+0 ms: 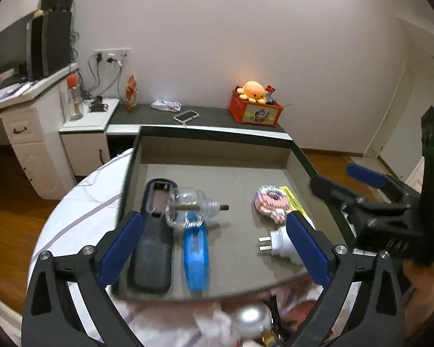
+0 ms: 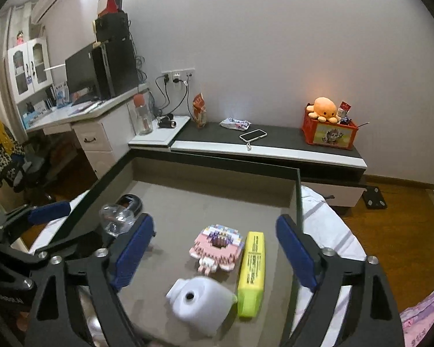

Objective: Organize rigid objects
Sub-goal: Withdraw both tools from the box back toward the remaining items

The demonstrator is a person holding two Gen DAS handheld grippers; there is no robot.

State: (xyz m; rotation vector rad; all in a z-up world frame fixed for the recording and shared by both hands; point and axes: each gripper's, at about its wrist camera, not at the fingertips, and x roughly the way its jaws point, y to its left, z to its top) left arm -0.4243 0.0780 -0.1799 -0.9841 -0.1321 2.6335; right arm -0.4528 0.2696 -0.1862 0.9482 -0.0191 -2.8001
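A grey tray [image 1: 214, 133] with a dark rim lies on the bed. Its left half holds a black case [image 1: 153, 257], a clear glass bottle [image 1: 188, 205] on its side and a blue plastic piece [image 1: 195, 257]. My left gripper [image 1: 214, 217] hangs open above these, touching none. On the right lie a pink brick figure [image 2: 217, 248], a yellow highlighter [image 2: 253, 271] and a white plug adapter [image 2: 199, 300]. My right gripper [image 2: 215, 221] stands open over them with nothing between its fingers.
White striped bedding [image 2: 327, 231] surrounds the tray [image 2: 217, 163]. A low bench [image 2: 275, 147] behind carries a red crate [image 2: 329, 136] with an orange plush and a phone case [image 2: 253, 136]. A desk with a monitor [image 2: 84, 72] stands at the left. Something silver [image 1: 250, 316] is blurred at the near edge.
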